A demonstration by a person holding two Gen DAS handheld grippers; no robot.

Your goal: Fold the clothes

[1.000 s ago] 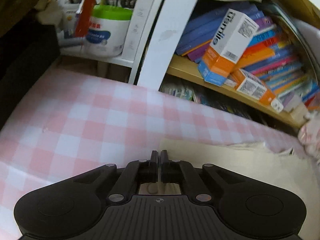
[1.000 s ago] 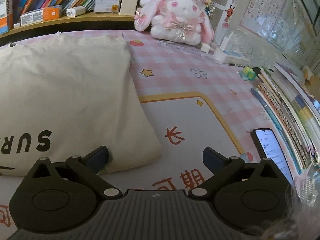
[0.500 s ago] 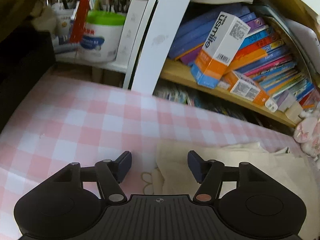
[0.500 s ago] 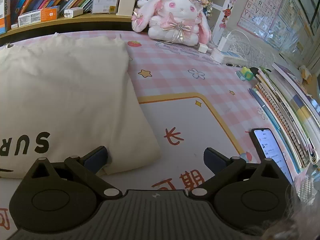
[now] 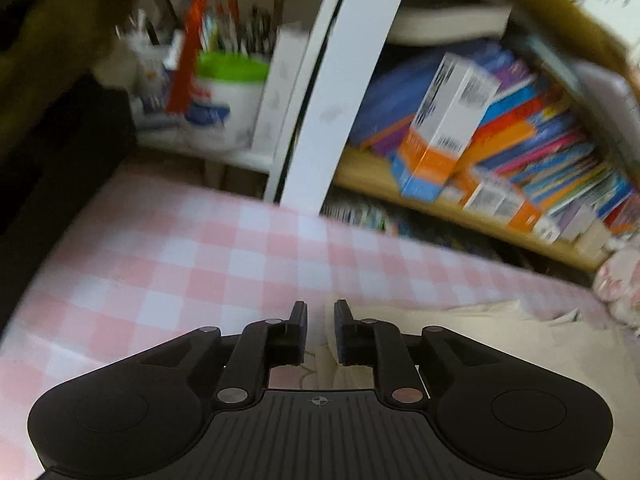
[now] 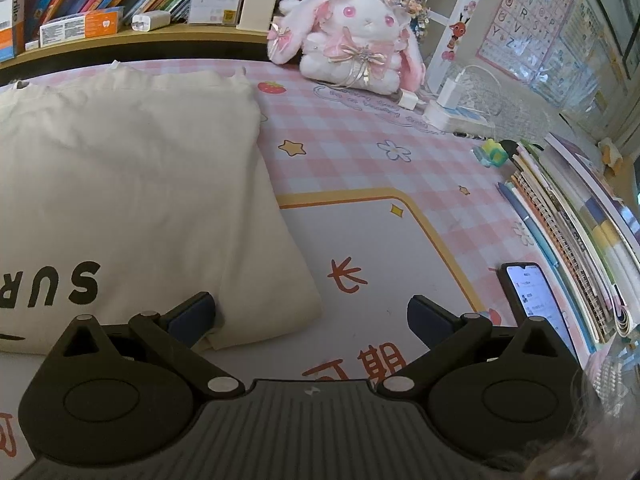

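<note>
Left gripper point(image 5: 320, 332): jaws narrow and closing, nothing pinched between them; poised over the pink checked mat point(image 5: 168, 272), just off the cream garment's left edge.
Right gripper point(image 6: 310, 314): jaws wide, gripping nothing; left finger point(image 6: 190, 316) resting on the garment's near right corner, right finger over bare mat.
Garment point(image 6: 132, 208): cream, black lettering "SUR" showing near the front; lying flat on the mat toward its left side, far edge close to the mat's back edge under the bookshelf point(image 6: 132, 38).
Done so far: apparently folded into a neat block, with a straight right edge, a rounded doubled corner at the front right, no sleeve sticking out in view.
Left to do: probably one more fold across, or only smoothing; left and front parts out of the right view, so not certain.
Left edge of garment point(image 5: 460, 332): blurred in the left view, lumpy layers visible, exact state unclear.
Around, outward: phone point(image 6: 532, 292) and stacked notebooks point(image 6: 572, 224) along the mat's right edge; plush rabbit point(image 6: 356, 36) at the back edge; all well apart from the garment.
</note>
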